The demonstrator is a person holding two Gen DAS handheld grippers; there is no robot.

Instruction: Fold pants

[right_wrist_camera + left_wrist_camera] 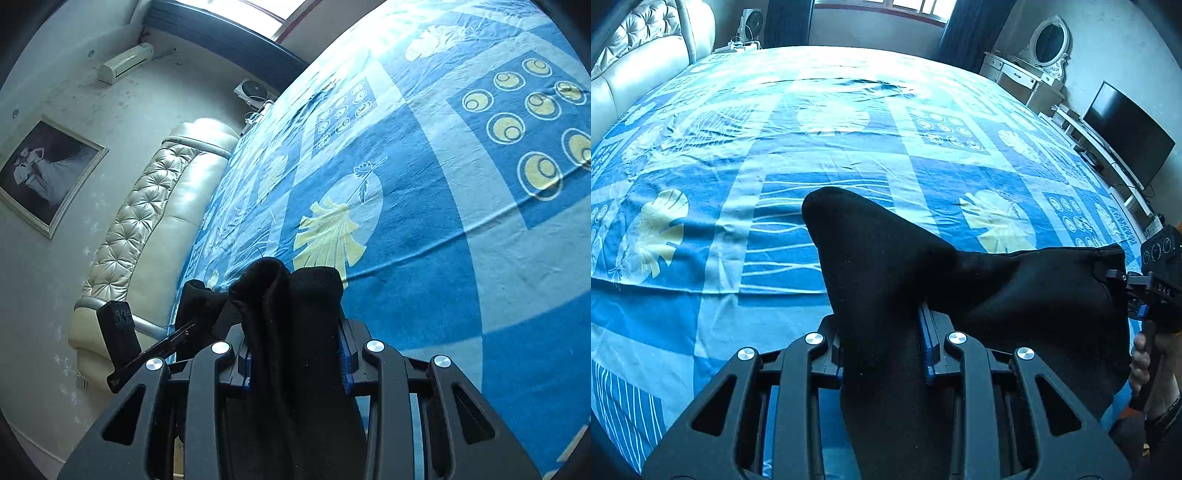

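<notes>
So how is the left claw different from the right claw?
The left claw points level across the blue bedsheet toward the window; the right claw is tilted, facing the headboard. The left claw's piece of the black pants flops out wide; the right claw's stands bunched. Both are shut on the black pants.

From 9 to 2 o'clock of the left gripper (882, 343), open bedspread (827, 147) is offered. At 3 o'clock, passage is blocked by the stretched black pants (1015, 291) and the right gripper (1156, 291).
</notes>
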